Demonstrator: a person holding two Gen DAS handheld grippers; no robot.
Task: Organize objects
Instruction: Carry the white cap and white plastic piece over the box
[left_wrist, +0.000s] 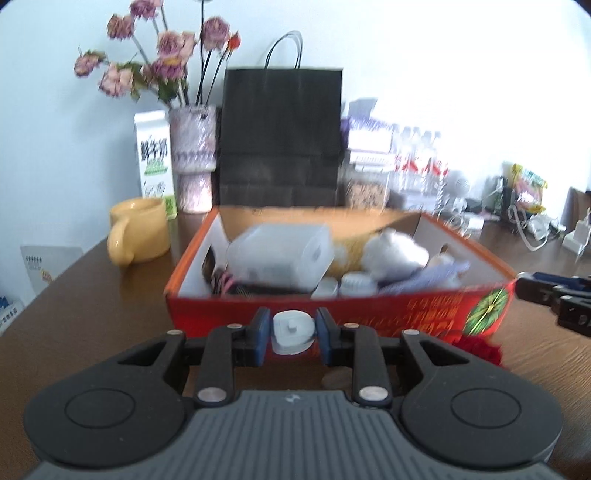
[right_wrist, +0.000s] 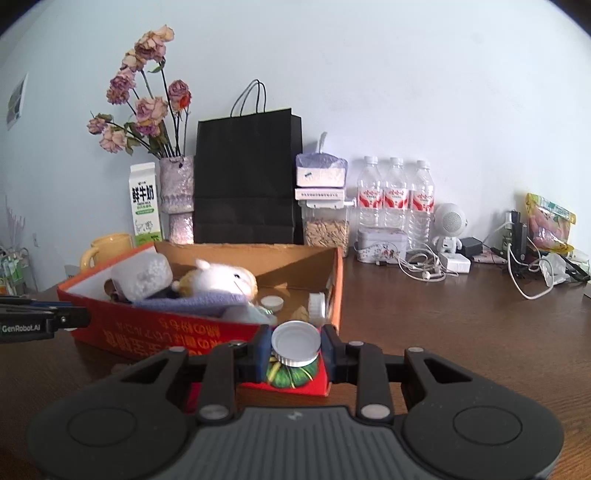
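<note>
Between the blue pads of the left gripper (left_wrist: 291, 334) sits a small pale plastic piece (left_wrist: 291, 332), flat-faced with a raised nub; the jaws are pinched onto its two sides. It appears to be held just short of the near wall of the red cardboard box (left_wrist: 369, 317), though the left view is blurred and its exact nature cannot be told. Judged from its size and material, it is light, rigid and smooth, so a side pinch across its widest part is the sensible hold; its rounded lower edge could let it rotate or slip under a loose grip.

At the right gripper (right_wrist: 295, 349) the jaws are closed on a white screw cap (right_wrist: 295, 343), gripped across its diameter at the ribbed skirt, open face towards the camera. It is held at the near corner of the red cardboard box (right_wrist: 338, 295). The cap looks light, stiff and not fragile; the ribbing should give fair purchase, but a round rim offers only narrow contact and may pivot.

Inside the box lie a plush toy (right_wrist: 221, 280), a translucent plastic case (left_wrist: 280, 254), a purple cloth (right_wrist: 192, 304) and further white caps (right_wrist: 272, 302). Free floor shows towards the box's right end.

Beyond stand a yellow mug (left_wrist: 138, 230), a milk carton (right_wrist: 144, 205) and a black paper bag (right_wrist: 245, 177).
</note>
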